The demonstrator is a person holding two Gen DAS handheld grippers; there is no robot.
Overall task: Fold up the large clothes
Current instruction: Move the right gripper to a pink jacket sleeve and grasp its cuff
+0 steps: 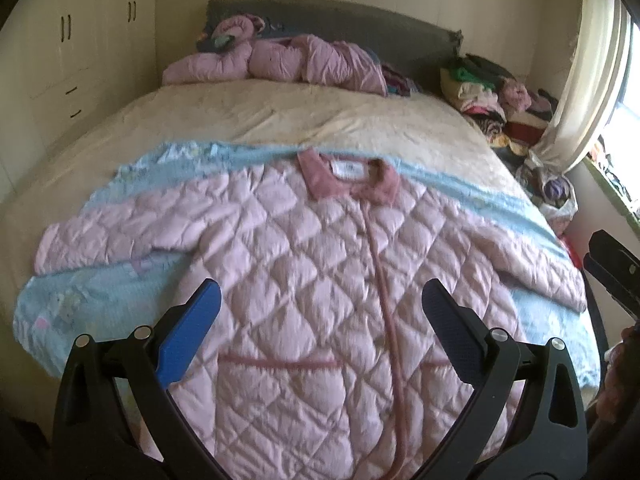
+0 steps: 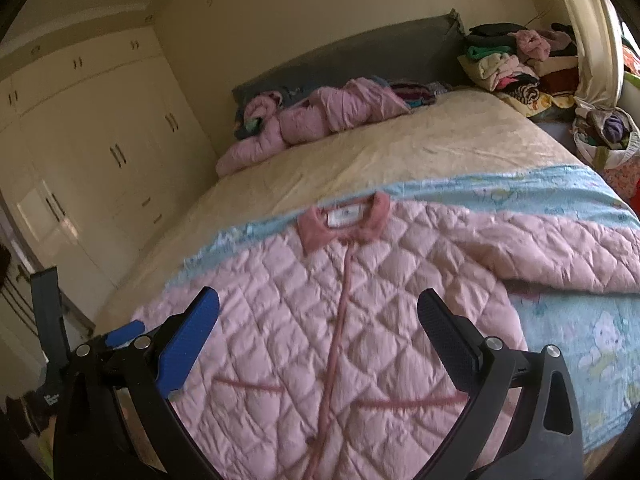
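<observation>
The pink quilted jacket (image 1: pixel 320 264) lies spread flat on the bed (image 1: pixel 280 112), front side up, collar (image 1: pixel 348 178) toward the headboard and hem toward the camera; under it is a light blue printed blanket (image 1: pixel 80 300) that covers the near part of the mattress. Both sleeves are out to the sides — the one on the left (image 1: pixel 108 236) and the one on the right (image 2: pixel 560 248) each lie open and unfolded; the centre closure runs straight down the body and appears shut. By the look of it the laying-out is done and no fold has yet been made; sleeves and body are all still to be turned in.

The left hand-held gripper (image 1: pixel 320 312) hangs above the lower body of the jacket, jaws spread wide, nothing between them; the right hand-held gripper (image 2: pixel 318 316) is the same — wide open, empty, poised over the jacket's front.

At the head of the bed a second pink padded garment (image 1: pixel 276 60) lies crumpled; a pile of mixed clothes (image 1: pixel 492 88) sits beside the bed near the curtain (image 1: pixel 592 80). These look unfolded, so more work may remain after this piece.
</observation>
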